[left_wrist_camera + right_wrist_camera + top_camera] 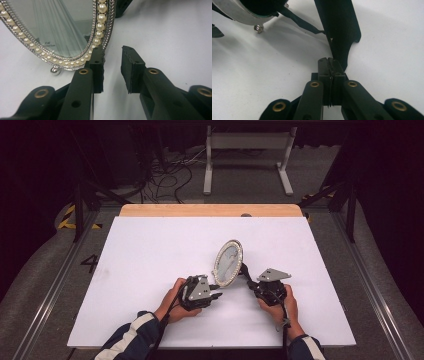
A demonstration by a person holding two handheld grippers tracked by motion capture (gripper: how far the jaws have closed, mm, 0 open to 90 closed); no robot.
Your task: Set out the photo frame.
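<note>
An oval mirror (228, 263) with a pearl-beaded rim is stood near upright on the white table (150, 250), a little nearer than its middle, tilted back on its black stand (339, 32) — the work in hand appears to be setting it up so that it stands by itself. The stand, a flat black leg behind the frame, is pinched at its lower tip by the right gripper (329, 65), whose jaws are seen pressed together on it in the right gripper view; the leg is judged to be held this way so that its angle, and with it the lean of the mirror, can be set. The left gripper (113, 71) is kept at the mirror's lower front edge with its jaws parted and nothing clamped — one pad (98, 62) lies against or just beside the beaded rim, which cannot be told apart for certain, likely as a steadying stop against tipping. In the high view both hands are laid low on the table, the left hand (172, 301) and the right hand (280, 307) flanking the mirror, with each gripper pointed inward and forward toward its base.
</note>
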